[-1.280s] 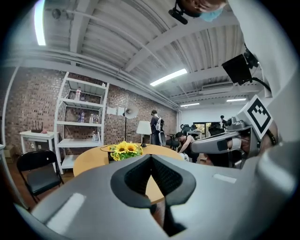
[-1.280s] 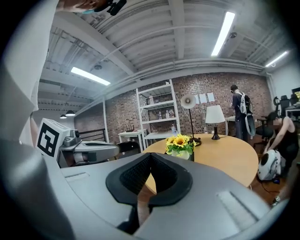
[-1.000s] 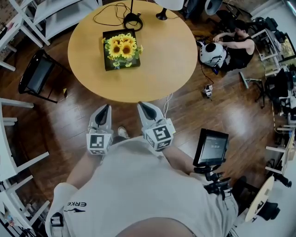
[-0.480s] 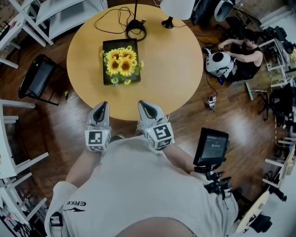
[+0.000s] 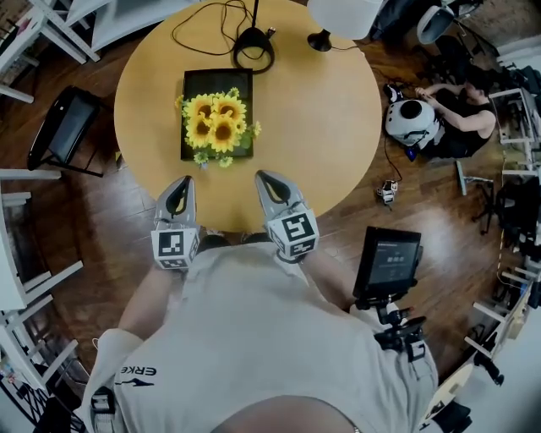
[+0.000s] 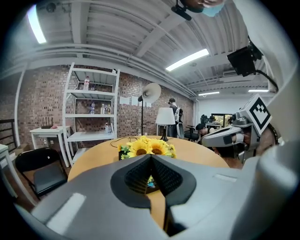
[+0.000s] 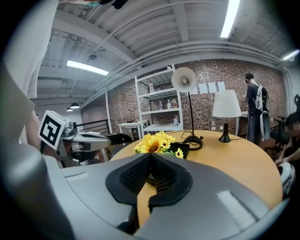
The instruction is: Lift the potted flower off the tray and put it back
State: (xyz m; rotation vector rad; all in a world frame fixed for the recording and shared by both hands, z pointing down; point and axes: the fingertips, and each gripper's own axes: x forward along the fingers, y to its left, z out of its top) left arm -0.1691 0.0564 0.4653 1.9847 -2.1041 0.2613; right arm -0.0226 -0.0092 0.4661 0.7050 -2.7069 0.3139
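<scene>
A pot of yellow sunflowers (image 5: 215, 123) stands on a black square tray (image 5: 191, 84) on the round wooden table (image 5: 313, 127). In the head view both grippers hover over the table's near edge, short of the tray. My left gripper (image 5: 180, 183) has its jaws shut with nothing between them. My right gripper (image 5: 268, 178) is shut and empty too. The sunflowers (image 6: 149, 147) appear straight ahead in the left gripper view. The right gripper view has the sunflowers (image 7: 154, 142) ahead, slightly left.
A black lamp base with cable (image 5: 253, 48) and a white table lamp (image 5: 345, 15) stand at the table's far side. A black folding chair (image 5: 63, 131) sits left of the table, white shelving (image 6: 91, 112) behind. A person (image 5: 448, 108) crouches on the floor at right. A tablet on a stand (image 5: 387, 262) is near right.
Both grippers have moved forward from over the floor to above the table's near edge, closer to the tray. Their jaws stay shut.
</scene>
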